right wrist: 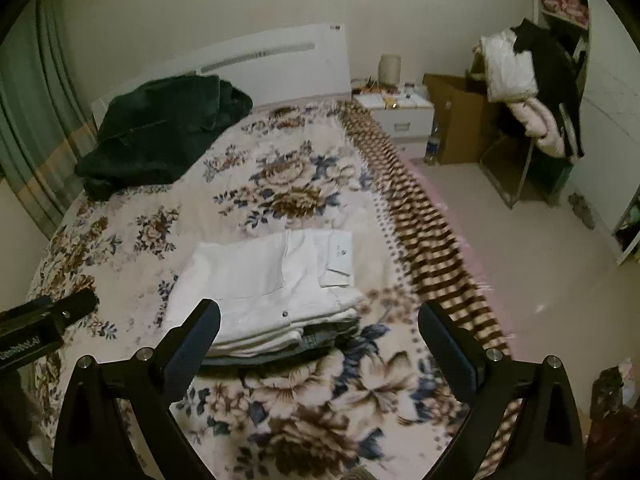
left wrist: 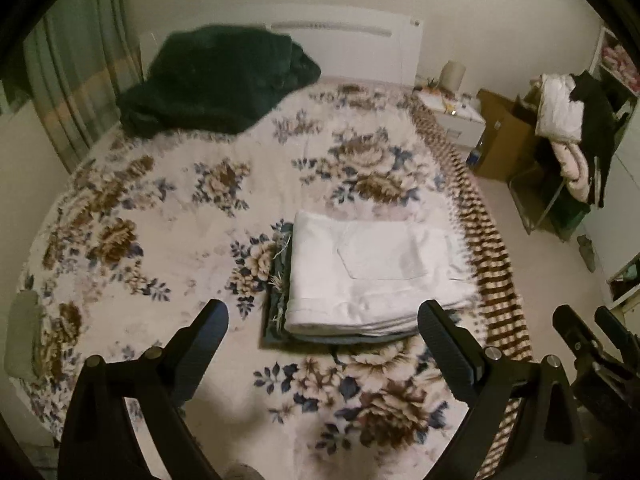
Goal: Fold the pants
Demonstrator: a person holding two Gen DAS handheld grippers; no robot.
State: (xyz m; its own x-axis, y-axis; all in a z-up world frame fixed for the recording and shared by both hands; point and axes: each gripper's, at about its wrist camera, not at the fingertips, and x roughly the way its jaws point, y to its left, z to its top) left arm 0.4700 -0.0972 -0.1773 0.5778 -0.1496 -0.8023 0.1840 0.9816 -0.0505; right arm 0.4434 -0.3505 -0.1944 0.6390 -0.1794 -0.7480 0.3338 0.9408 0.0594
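White pants lie folded into a flat rectangle on top of darker folded garments on the floral bedspread. In the right wrist view the white pants show a back pocket and a button, with grey fabric under them. My left gripper is open and empty, held above the bed just in front of the stack. My right gripper is open and empty, also above the bed near the stack's front edge. The right gripper's body shows at the left wrist view's right edge.
A dark green blanket is heaped near the white headboard. A striped bedspread border runs down the bed's right edge. A nightstand, cardboard box and a rack piled with clothes stand to the right.
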